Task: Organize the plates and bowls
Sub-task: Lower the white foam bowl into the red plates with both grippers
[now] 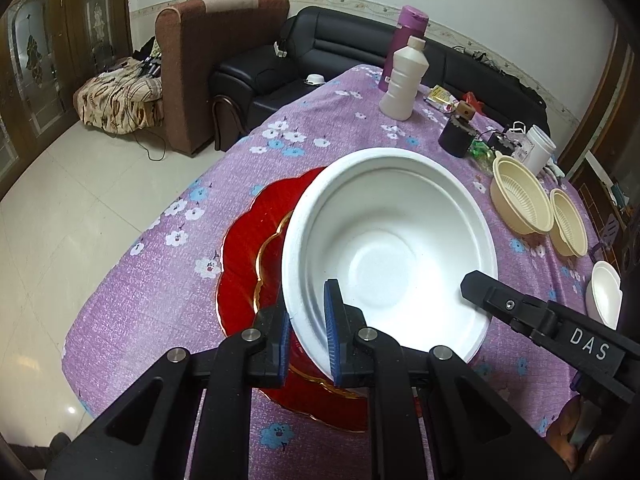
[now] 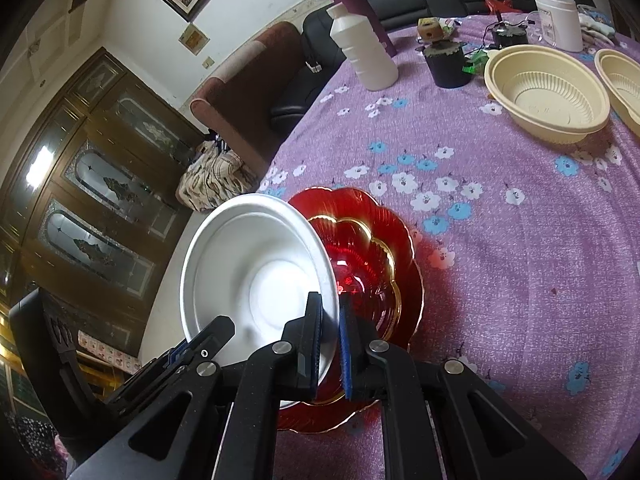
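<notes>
I grip the white bowl (image 1: 392, 248) in both the left gripper (image 1: 308, 332) and right gripper (image 2: 330, 344); I should lower it level, centred onto the red plate (image 2: 372, 248).

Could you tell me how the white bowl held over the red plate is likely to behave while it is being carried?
The white bowl looks like thin foam, so probably very light. Both grippers pinch only its rim, which may flex or dent. It hangs tilted above the red plate, so it could swing.

On the table sit two white bowls, a large one (image 1: 394, 248) and a small one (image 1: 604, 294) far right, two cream bowls (image 1: 518, 196) (image 1: 568, 222), one red plate (image 1: 250, 248), one white bottle (image 1: 402, 80), one purple flask (image 1: 404, 40), one white jar (image 1: 538, 150) and one dark pot (image 1: 456, 138).
</notes>
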